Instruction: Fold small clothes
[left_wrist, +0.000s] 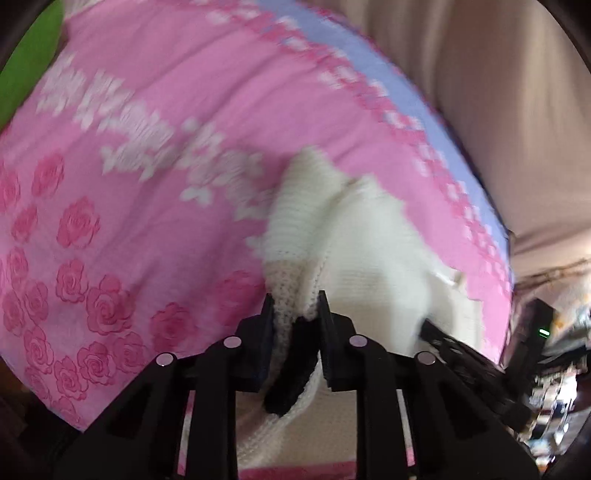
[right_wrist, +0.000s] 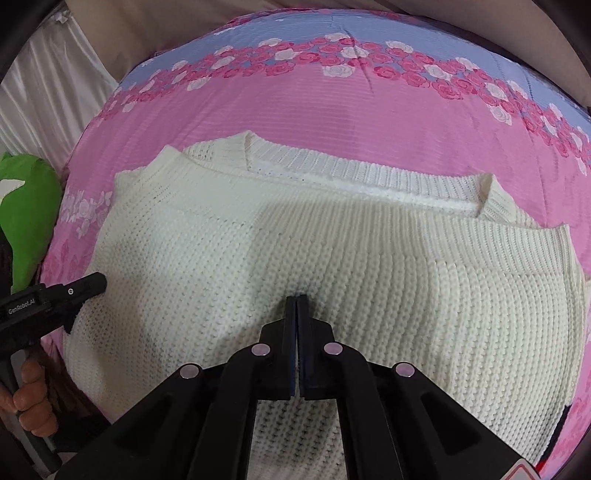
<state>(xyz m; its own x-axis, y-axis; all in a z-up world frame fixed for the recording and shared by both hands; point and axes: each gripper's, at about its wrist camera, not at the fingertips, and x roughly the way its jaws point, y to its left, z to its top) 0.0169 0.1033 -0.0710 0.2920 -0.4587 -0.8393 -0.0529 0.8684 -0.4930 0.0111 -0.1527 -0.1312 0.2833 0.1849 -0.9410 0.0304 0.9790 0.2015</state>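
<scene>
Sweater (right_wrist: 295, 258), cream knit, lies spread on a pink rose-print bed cover (right_wrist: 332, 107). Left tool (left_wrist: 296, 301) pinches a bunched fold of its edge. Right tool (right_wrist: 296, 297) is pressed together over the knit's middle. Green cushion (right_wrist: 26, 206) at nine o'clock.

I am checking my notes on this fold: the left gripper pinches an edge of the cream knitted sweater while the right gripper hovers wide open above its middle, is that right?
Not quite. The right gripper is not wide open: the right wrist view shows its jaws closed together, tips at the middle of the cream knitted sweater. The rest holds: the left wrist view shows the left gripper pinching an edge of the knit.
</scene>
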